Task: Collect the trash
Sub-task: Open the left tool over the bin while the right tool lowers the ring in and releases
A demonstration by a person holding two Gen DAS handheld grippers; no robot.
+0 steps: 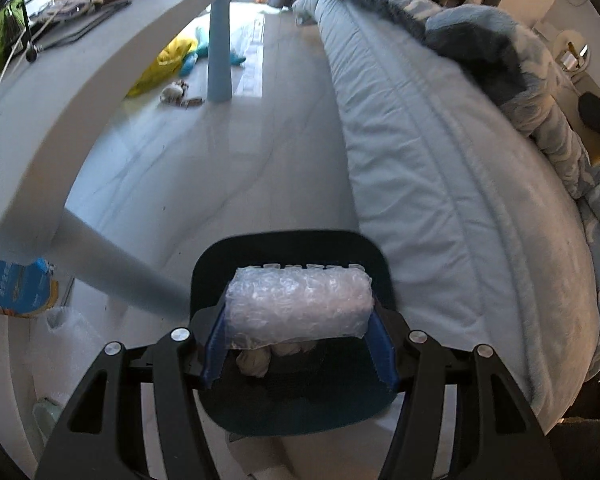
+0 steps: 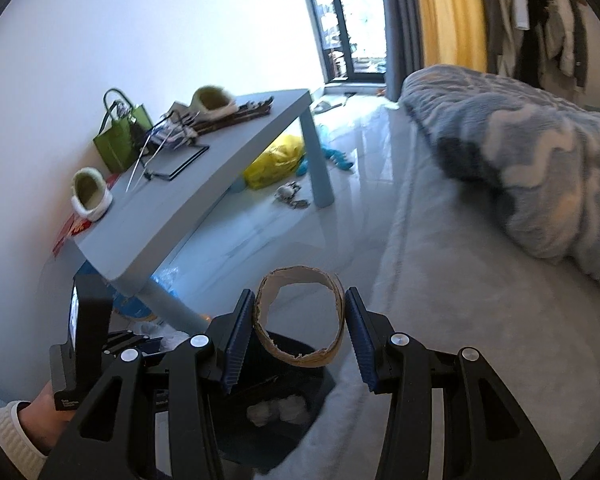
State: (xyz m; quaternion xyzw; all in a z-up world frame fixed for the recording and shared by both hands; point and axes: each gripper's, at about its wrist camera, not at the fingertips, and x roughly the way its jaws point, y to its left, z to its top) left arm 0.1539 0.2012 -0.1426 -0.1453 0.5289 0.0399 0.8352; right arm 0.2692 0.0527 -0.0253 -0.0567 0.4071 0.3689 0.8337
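Observation:
In the left wrist view my left gripper [image 1: 298, 320] is shut on a roll of bubble wrap [image 1: 300, 306] and holds it right over the open black trash bin [image 1: 236, 256]. Crumpled white paper [image 1: 256, 360] lies inside the bin. In the right wrist view my right gripper [image 2: 300, 320] is shut on a flattened cardboard ring [image 2: 332, 340] and holds it above the same bin [image 2: 320, 384], where white wads [image 2: 278, 410] lie at the bottom. The left gripper's body and the hand holding it show at the lower left of that view.
A low blue-grey table [image 2: 204, 196] with slippers, a green bag [image 2: 118, 140] and cables stands at the left. A bed with a blue blanket [image 2: 512, 160] fills the right. On the floor lie a yellow bag [image 2: 276, 160], small scraps [image 2: 290, 196] and a blue packet [image 1: 16, 288].

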